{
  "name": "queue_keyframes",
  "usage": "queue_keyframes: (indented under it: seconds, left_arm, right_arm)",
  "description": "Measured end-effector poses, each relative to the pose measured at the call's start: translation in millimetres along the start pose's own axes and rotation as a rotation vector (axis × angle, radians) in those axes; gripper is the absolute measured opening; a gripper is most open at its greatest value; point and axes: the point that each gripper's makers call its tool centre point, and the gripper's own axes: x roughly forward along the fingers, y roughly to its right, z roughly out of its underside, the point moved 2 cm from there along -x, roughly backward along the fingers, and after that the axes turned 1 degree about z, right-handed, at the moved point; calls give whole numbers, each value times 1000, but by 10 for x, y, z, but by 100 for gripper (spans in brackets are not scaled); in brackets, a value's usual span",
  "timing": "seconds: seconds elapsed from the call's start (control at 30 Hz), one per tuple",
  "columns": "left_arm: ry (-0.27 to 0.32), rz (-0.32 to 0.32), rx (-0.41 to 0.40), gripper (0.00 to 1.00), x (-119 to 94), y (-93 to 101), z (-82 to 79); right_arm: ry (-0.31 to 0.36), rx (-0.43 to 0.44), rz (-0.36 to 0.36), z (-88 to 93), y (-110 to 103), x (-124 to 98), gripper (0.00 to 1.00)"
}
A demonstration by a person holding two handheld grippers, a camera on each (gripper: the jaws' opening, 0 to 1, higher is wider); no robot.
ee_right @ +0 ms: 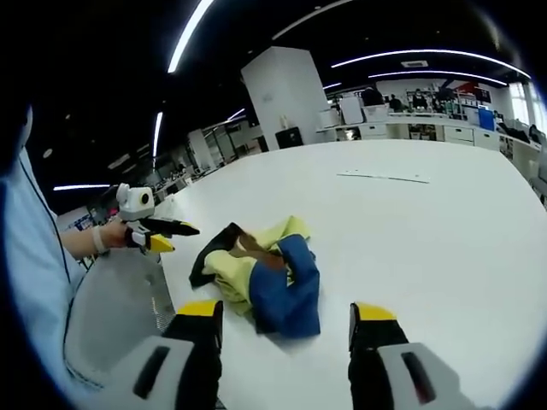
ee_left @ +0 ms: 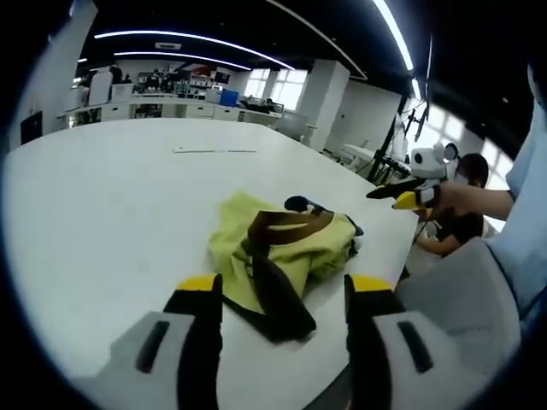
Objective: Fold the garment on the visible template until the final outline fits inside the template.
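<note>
Open-plan room with long ceiling light strips (ee_left: 171, 36), a square white pillar (ee_right: 282, 94), windows and cluttered shelving (ee_left: 171, 85) along the far wall. White table (ee_left: 102, 213), large, with a thin pale strip (ee_left: 214, 150) lying flat near its far side. Garment (ee_left: 282, 248): crumpled in a loose heap near the table's edge, not spread out; yellow-green fabric with dark brown bands and a dark strap trailing toward the camera in the left gripper view; in the right gripper view the same heap shows a blue panel in front, yellow behind and a black portion at its left. Left gripper (ee_left: 284, 295): black fingers with yellow tips, spread wide apart, holding nothing, hovering just short of the garment, which lies between and beyond the tips; in the right gripper view it appears at the left, off the table's edge, held in a person's hand (ee_right: 111, 235), its yellow-tipped fingers pointing toward the garment. Right gripper (ee_right: 286, 320): fingers likewise black with yellow tips, spread wide, empty, with the blue part of the garment lying just ahead between them; in the left gripper view it appears at the right, beyond the table's edge, held in a hand (ee_left: 457, 198). Light blue sleeve (ee_right: 34, 256) and grey clothing (ee_left: 453, 290) of the person border the table's edge. Seated person (ee_left: 466, 213) in dark clothing behind the table's far corner.
</note>
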Motion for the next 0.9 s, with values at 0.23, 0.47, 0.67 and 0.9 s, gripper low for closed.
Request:
queue_keyframes:
  seconds: [0.23,0.47,0.67,0.9]
  left_arm:
    - [0,11,-10,52,50,21,-1]
    - [-40,33,-21,42,145,26,57]
    - [-64,27,-48,32,205,-9,117]
    - [-77,25,-73,26,269,2,142]
  right_arm:
    - [5,-1,-13,-44,-4,45,55]
    - [-13,16,-54,-18,-26,157,40]
    - [-52,44,-73,99,-13,316,27]
    - [-90,77,-92,229,-21,458,15]
